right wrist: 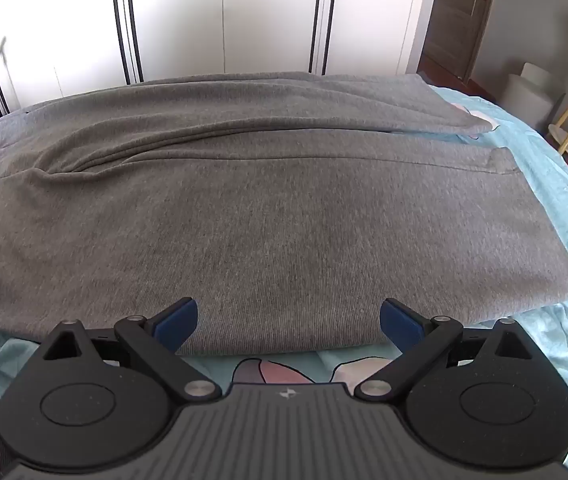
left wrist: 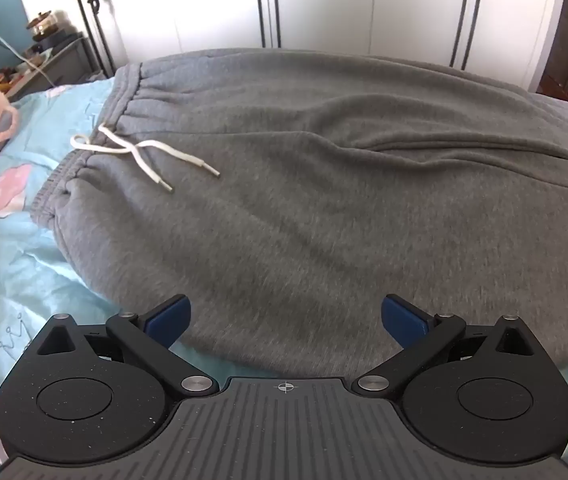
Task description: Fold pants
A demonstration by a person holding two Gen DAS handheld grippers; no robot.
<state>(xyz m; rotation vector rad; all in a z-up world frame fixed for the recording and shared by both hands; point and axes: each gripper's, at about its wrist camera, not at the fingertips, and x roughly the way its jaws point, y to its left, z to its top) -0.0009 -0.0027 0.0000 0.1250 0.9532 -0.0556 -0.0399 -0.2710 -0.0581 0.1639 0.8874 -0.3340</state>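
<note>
**Both grippers poised at the near edge, fold not yet begun**

The grey fleece sweatpants (right wrist: 284, 208) lie spread flat across the light-blue patterned bedsheet (left wrist: 23, 248), waistband and white drawstring (left wrist: 139, 152) to the left, 2 legs side by side running right. The left hand-held gripper (left wrist: 286, 318) and right hand-held gripper (right wrist: 288, 320) hover wide apart-fingered, holding nothing. Likely next: pinch the near edge and carry it over the far leg.

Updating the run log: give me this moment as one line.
pants: flat on bed, unfolded | left gripper: open, at near edge | right gripper: open, at near edge | nothing gripped
</note>
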